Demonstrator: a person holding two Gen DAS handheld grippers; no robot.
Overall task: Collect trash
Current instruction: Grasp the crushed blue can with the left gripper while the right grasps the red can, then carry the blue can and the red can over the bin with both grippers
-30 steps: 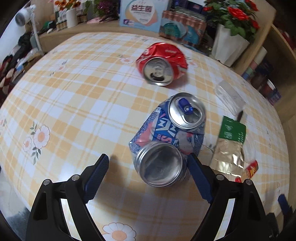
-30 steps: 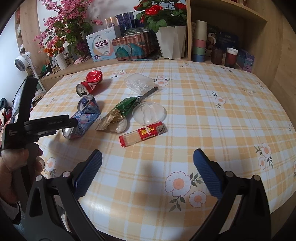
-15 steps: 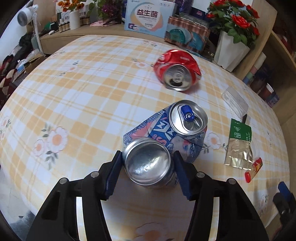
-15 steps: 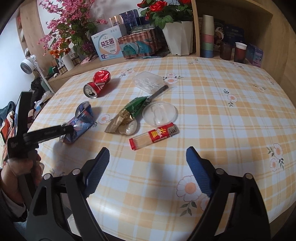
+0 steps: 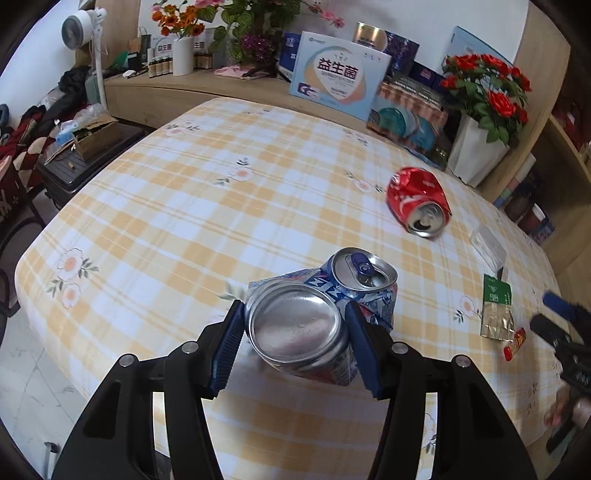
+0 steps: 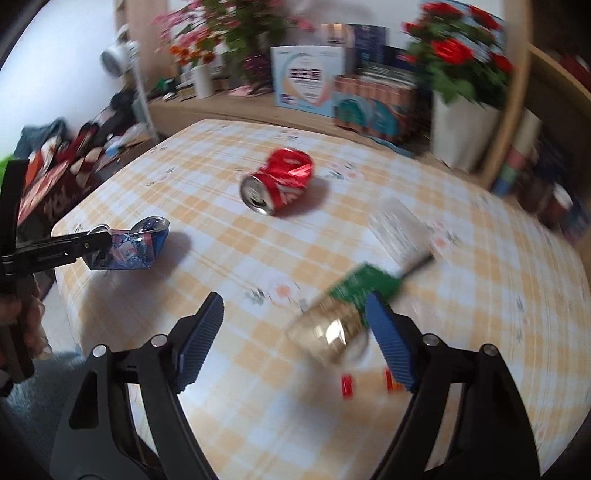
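A crushed blue can sits between the blue pads of my left gripper, which is shut on it and holds it a little above the checked tablecloth. From the right wrist view the same blue can hangs near the table's left edge. A crushed red can lies farther back. My right gripper hovers over the cloth with its jaws closing and nothing pressed between them. A green and gold wrapper lies just ahead of its right finger. The right wrist view is blurred.
A small red packet and a clear plastic box lie right of the wrapper. A white pot of red flowers and printed boxes line the wooden ledge behind. Clutter and a fan stand left of the table.
My left gripper closed on the blue can and raised it off the cloth. My right gripper swung left over the table, rolled, and its jaws narrowed.
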